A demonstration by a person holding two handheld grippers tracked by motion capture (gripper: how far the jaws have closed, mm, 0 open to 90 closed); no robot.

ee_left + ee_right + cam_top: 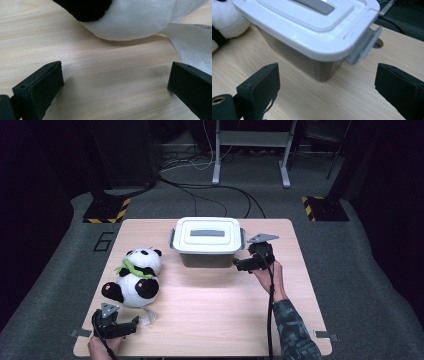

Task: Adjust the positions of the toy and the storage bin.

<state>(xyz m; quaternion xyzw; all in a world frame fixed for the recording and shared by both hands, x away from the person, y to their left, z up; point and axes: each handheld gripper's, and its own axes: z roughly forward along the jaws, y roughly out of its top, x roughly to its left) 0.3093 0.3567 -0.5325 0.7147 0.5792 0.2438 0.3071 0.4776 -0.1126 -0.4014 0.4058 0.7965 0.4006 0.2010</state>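
Reaching in from the table's [210, 320] near right, the right hand [267, 272] holds the right gripper [239, 265] level, pointed at the lidded box [207, 240] from just beside its right end; jaws wide apart with nothing between them, aimed at the grey latch [362, 48] on that end. Box sits at the table's far middle, lid on, with a strip of bare wood behind it. Left gripper [134, 324] rests low near the front left corner, jaws wide and empty, pointing at the panda plush [136, 277] and its white tag [192, 42] just beyond. Broad open wood lies between the two grippers.
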